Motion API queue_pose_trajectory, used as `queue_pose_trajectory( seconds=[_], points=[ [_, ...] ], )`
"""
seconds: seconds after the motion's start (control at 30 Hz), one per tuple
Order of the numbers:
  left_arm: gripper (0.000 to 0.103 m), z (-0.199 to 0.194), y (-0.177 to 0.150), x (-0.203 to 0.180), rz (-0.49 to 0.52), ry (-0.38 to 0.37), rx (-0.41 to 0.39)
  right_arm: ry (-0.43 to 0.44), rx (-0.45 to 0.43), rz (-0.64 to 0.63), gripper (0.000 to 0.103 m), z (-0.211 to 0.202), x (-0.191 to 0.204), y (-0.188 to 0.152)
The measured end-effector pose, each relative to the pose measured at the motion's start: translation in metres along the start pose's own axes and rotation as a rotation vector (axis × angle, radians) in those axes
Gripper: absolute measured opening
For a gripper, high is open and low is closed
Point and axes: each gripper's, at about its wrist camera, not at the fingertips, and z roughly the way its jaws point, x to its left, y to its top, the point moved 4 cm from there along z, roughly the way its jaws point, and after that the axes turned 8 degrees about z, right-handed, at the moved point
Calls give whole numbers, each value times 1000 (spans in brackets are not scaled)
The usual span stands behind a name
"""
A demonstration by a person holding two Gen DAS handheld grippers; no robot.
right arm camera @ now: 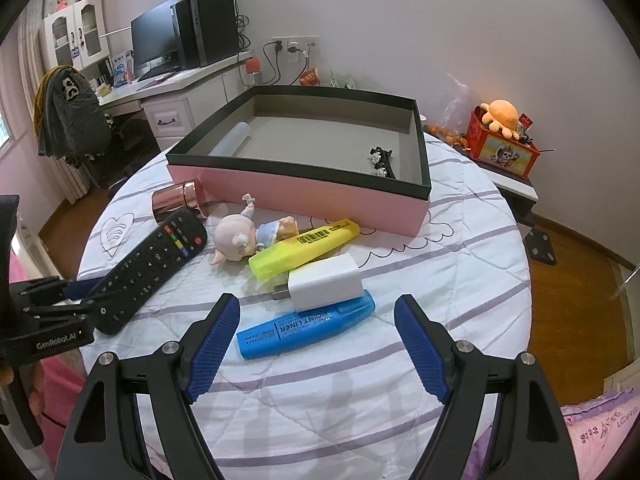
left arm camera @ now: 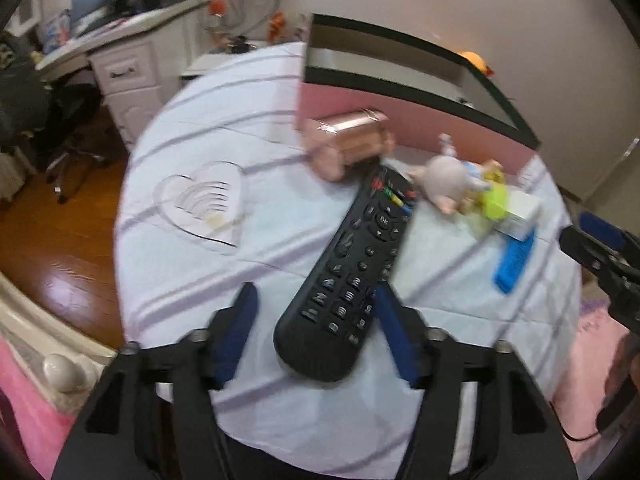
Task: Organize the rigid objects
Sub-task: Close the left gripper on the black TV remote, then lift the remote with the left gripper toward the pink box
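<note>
A: What sits nearest the right gripper (right arm camera: 316, 346)?

B: Its jaws stand wide with nothing gripped. Between them, a little ahead, lies a blue plastic highlighter pen (right arm camera: 306, 328) on the round worktop covered in a white quilted cloth with lilac stripes (right arm camera: 460, 280). A white boxy plug adapter (right arm camera: 324, 282) rests on the pen's far side.

A: And the left gripper (left arm camera: 316, 330)?

B: Its jaws are parted around the near end of a long black plastic remote control (left arm camera: 348, 276). The left pad is clear of it. The right pad looks to be against its edge, but that view is blurred, so I can't be sure. No firm grip shows.

A: Further back?

B: A yellow plastic highlighter pen (right arm camera: 304, 248) lies just beyond the adapter. Beside it lies a small pale doll figure with a big round head (right arm camera: 252, 234). Near the remote's far end lies a shiny rose-gold metal cylinder (right arm camera: 178, 200), on its side.

A: And the container?

B: Behind all that stands a wide shallow pink box with a black rim (right arm camera: 320, 194). Inside are a pale roll (right arm camera: 236, 138) at the left and a small black hair clip (right arm camera: 382, 162) at the right.
</note>
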Motion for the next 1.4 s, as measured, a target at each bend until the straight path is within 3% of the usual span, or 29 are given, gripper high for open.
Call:
queue_pose_trajectory(
  seconds=[0.07, 0.17, 0.3, 0.43, 0.47, 0.53, 0.73, 0.97, 1.4],
  points=[
    [68, -1, 2, -3, 28, 19, -11, 0, 2, -1, 81, 1, 1, 0],
    [81, 3, 6, -13, 107, 66, -19, -1, 9, -2, 81, 5, 2, 1],
    [82, 17, 7, -29, 230, 124, -3, -2, 22, 1, 81, 10, -1, 0],
    [81, 27, 13, -36, 271, 132, 0, -9, 32, 10, 81, 15, -7, -1],
    [79, 29, 15, -36, 267, 119, 1, -10, 32, 12, 81, 15, -8, 0],
    [55, 30, 18, -37, 259, 65, -1, -13, 32, 17, 81, 16, -11, 1],
    [47, 26, 21, -42, 214, 34, -4, -8, 27, 29, 81, 17, -15, 4],
    [44, 14, 13, -56, 195, -20, -17, 5, 20, 23, 81, 13, -14, 3],
    [44, -19, 12, -75, 225, -13, -72, 10, -26, 35, 81, -13, -20, 1]
  ],
)
